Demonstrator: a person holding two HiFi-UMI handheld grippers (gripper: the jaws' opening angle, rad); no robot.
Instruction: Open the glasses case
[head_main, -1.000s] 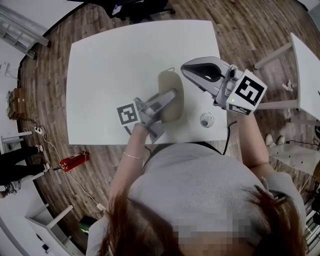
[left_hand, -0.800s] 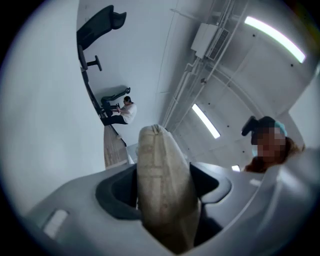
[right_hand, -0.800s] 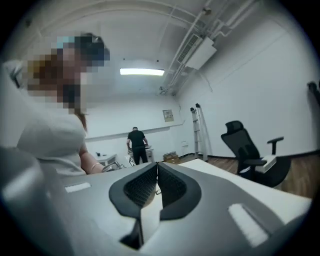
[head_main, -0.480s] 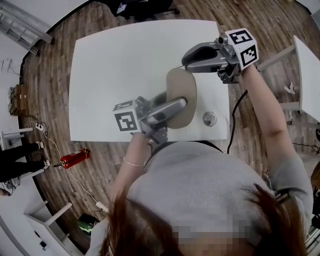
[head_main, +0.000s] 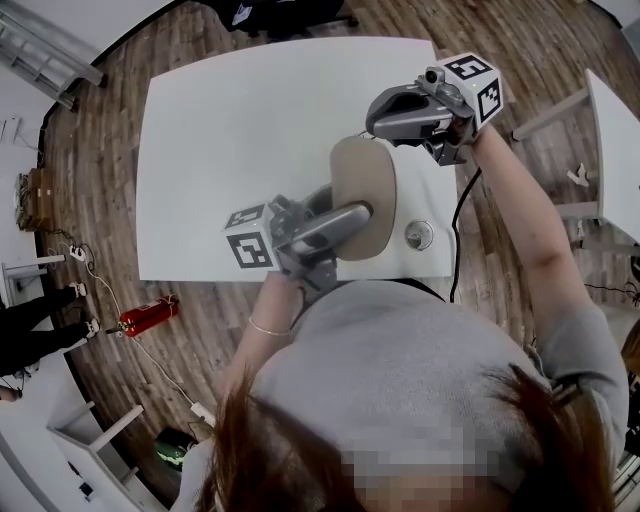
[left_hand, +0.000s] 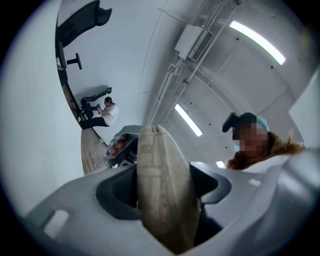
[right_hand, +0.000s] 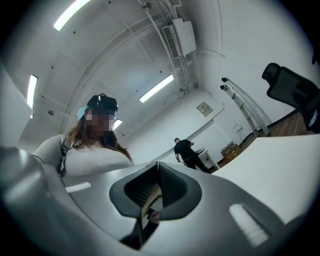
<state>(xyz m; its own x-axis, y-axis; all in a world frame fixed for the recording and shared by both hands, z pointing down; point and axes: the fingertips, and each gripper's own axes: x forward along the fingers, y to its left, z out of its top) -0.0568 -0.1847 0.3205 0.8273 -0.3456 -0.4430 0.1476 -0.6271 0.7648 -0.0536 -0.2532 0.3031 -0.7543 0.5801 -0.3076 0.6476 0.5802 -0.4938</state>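
The glasses case (head_main: 365, 185) is a tan oval pouch, held up above the white table (head_main: 230, 150) in the head view. My left gripper (head_main: 358, 216) is shut across its lower half from the left. In the left gripper view the case (left_hand: 162, 185) stands on edge and fills the gap between the pads. My right gripper (head_main: 373, 123) meets the case's far end from the right. Its jaws have just closed. In the right gripper view a thin tan piece of the case (right_hand: 149, 207) shows pinched low in the shut right gripper (right_hand: 157, 192).
A small round silvery object (head_main: 418, 235) lies on the table near its front right corner. A black cable (head_main: 462, 230) hangs from the right gripper. A second white table (head_main: 610, 130) stands to the right, and a red extinguisher (head_main: 148, 320) lies on the wooden floor.
The left gripper has lifted the case off the table and tilted it up. The right gripper has rolled over and moved from the case's right side to its far end.
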